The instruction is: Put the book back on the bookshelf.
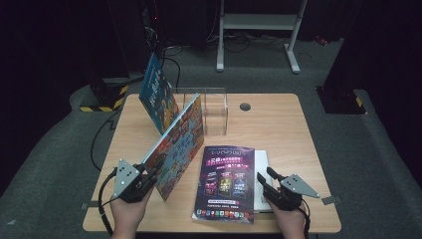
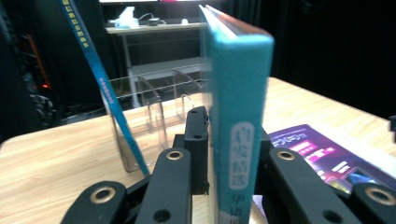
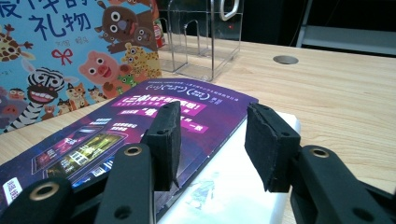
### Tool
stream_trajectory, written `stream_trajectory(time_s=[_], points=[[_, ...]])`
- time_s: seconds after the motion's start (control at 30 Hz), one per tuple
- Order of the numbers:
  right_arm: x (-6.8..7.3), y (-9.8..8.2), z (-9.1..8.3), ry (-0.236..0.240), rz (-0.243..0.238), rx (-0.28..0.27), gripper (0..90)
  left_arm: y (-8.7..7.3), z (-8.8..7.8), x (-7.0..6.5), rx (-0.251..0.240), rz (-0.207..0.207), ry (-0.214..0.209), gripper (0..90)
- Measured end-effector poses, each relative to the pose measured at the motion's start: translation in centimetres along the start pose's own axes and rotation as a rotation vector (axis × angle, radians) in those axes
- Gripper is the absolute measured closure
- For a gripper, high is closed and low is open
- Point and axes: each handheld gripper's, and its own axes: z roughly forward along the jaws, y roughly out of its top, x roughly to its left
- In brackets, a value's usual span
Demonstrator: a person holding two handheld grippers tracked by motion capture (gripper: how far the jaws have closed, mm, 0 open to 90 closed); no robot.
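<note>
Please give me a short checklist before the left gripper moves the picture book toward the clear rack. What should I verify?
1. Left gripper clamps the picture book at its spine: ok.
2. Book stands upright on its edge: ok.
3. Clear acrylic rack has a free slot: ok; the blue book leans at its left end.
4. Right gripper is away from the path, open over the purple magazine: ok.
5. Rack will stay in place when pushed: cannot tell.

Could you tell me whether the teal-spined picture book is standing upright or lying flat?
Upright: the teal-spined picture book stands on edge, spine clamped in the left tool.
</note>
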Motion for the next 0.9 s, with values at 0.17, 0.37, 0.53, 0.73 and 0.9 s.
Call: stream_trajectory(time_s=[0.17, 0.37, 0.53, 0.73, 0.9], points=[[0.2, -0.2, 0.2, 0.004, -0.001, 0.01, 55.7, -0.2, 0.8, -0.1, 0.02, 0.018, -0.002, 73.5], [0.5, -0.1, 0.0, 0.005, -0.009, 0.009, 55.7, -0.6, 1.8, -0.4, 0.042, 0.002, 0.001, 67.8], [0.6, -0.2, 0.1, 0.012, -0.017, 0.012, 55.7, -0.6, 2.0, -0.4, 0.036, -0.017, -0.012, 67.9], [0.5, -0.3, 0.1, 0.013, -0.004, 0.015, 54.8, -0.6, 2.6, -0.7, 0.028, -0.007, -0.005, 66.5], [0.3, -0.3, 0.1, 0.01, 0.018, 0.018, 56.0, -0.7, 2.8, -0.6, 0.02, -0.011, 0.005, 71.1]])
